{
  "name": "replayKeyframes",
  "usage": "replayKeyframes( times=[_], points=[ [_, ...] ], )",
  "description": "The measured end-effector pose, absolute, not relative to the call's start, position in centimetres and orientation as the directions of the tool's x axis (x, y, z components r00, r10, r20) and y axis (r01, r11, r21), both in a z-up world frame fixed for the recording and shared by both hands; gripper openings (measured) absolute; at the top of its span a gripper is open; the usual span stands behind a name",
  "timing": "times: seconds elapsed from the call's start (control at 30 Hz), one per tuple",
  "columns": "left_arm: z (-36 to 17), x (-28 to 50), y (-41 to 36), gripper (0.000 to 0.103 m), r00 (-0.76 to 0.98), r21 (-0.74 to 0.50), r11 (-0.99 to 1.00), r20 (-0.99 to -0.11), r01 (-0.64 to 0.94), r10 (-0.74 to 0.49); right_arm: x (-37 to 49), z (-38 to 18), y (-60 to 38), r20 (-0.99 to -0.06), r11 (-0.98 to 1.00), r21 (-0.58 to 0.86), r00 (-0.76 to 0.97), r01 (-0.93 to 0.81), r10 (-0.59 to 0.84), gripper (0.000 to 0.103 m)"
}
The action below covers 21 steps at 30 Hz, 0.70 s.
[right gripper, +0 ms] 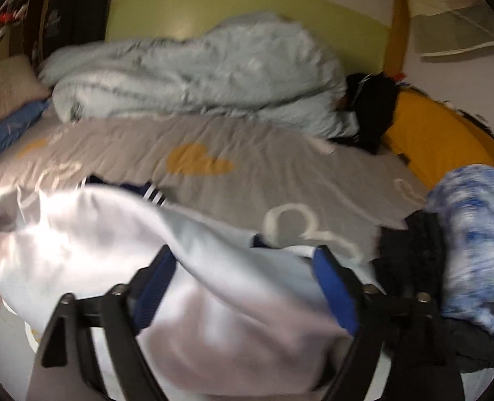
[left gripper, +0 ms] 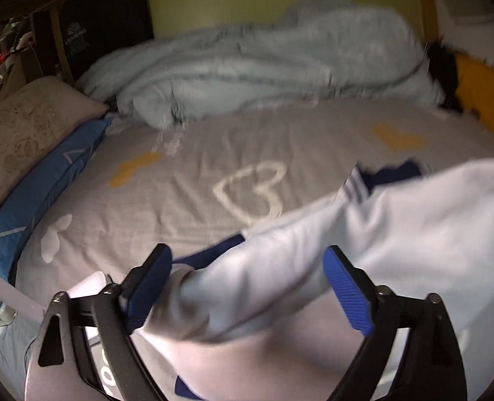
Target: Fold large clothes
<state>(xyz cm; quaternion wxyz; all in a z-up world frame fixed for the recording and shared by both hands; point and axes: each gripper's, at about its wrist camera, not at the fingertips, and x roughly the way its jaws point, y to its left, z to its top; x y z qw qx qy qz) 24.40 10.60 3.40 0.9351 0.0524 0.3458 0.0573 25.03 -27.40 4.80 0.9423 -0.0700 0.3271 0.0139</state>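
The white garment with navy trim lies bunched on the grey bedsheet close in front of me, its folds passing between both sets of my jaws. My left gripper stands wide, pads off the cloth; my right gripper is spread wide too, tilted down over the fabric. Only the right view shows the blue tie-dye bundle and dark clothes beside it; only the left shows the stacked pillows. A pale blue duvet is heaped behind.
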Motion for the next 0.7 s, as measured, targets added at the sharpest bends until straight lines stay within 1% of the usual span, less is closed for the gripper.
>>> replayKeyframes(
  times=[0.07,0.13,0.2,0.23,0.3,0.4,0.47,0.5,0.53,0.57,0.6,0.63,0.67,0.7],
  points=[
    [5.1,23.0,11.1,0.102,0.78,0.094,0.993,-0.615,-0.074,0.116,24.4,6.1,-28.9,-0.607,0.996,-0.074,0.794,-0.055,-0.001,0.089],
    [6.4,21.6,11.8,0.103,0.793,0.055,0.997,-0.604,-0.059,0.08,24.0,7.2,-31.1,-0.626,0.999,0.017,0.779,-0.044,0.045,0.092],
    [6.9,20.6,12.4,0.103,0.789,0.075,0.994,-0.605,-0.081,0.11,24.0,7.6,-33.0,-0.658,0.992,0.112,0.744,-0.062,0.12,0.092],
    [6.8,20.5,12.9,0.103,0.776,0.091,0.99,-0.615,-0.104,0.138,24.1,7.5,-33.8,-0.68,0.988,0.134,0.72,-0.07,0.143,0.092],
    [6.0,20.9,14.1,0.103,0.744,0.066,0.988,-0.651,-0.14,0.149,24.4,7.0,-34.4,-0.694,0.994,0.099,0.713,-0.042,0.1,0.092],
    [2.6,23.3,16.8,0.103,0.623,-0.022,0.981,-0.775,-0.19,0.103,25.2,5.4,-34.2,-0.724,0.996,0.074,0.685,-0.043,0.083,0.092],
    [0.2,24.5,18.3,0.103,0.565,-0.065,0.97,-0.821,-0.233,0.08,26.4,3.8,-34.0,-0.757,0.997,0.066,0.649,-0.046,0.08,0.092],
    [-0.8,25.1,18.9,0.098,0.552,-0.095,0.967,-0.832,-0.238,0.055,26.9,3.0,-34.0,-0.773,0.998,0.061,0.631,-0.036,0.07,0.092],
    [-1.5,25.5,19.6,0.091,0.562,-0.162,0.962,-0.827,-0.221,-0.01,27.3,2.2,-34.0,-0.788,0.997,0.076,0.611,-0.033,0.08,0.092],
    [-2.0,26.0,20.0,0.068,0.576,-0.25,0.953,-0.81,-0.17,-0.11,27.5,1.5,-34.1,-0.801,0.993,0.108,0.589,-0.042,0.112,0.09],
    [-2.3,26.6,20.3,0.046,0.576,-0.292,0.947,-0.801,-0.136,-0.164,28.0,0.8,-34.2,-0.814,0.987,0.152,0.56,-0.056,0.157,0.086],
    [-2.3,26.9,20.5,0.038,0.586,-0.316,0.941,-0.788,-0.12,-0.19,28.4,0.0,-34.2,-0.823,0.977,0.204,0.528,-0.069,0.209,0.067],
    [-2.0,27.0,20.6,0.024,0.603,-0.335,0.936,-0.77,-0.107,-0.207,28.6,-0.4,-34.2,-0.825,0.97,0.233,0.513,-0.071,0.236,0.043],
    [-1.2,27.1,20.5,0.018,0.632,-0.339,0.937,-0.746,-0.09,-0.209,28.5,-0.2,-34.3,-0.817,0.97,0.233,0.529,-0.061,0.23,0.031]
  ],
)
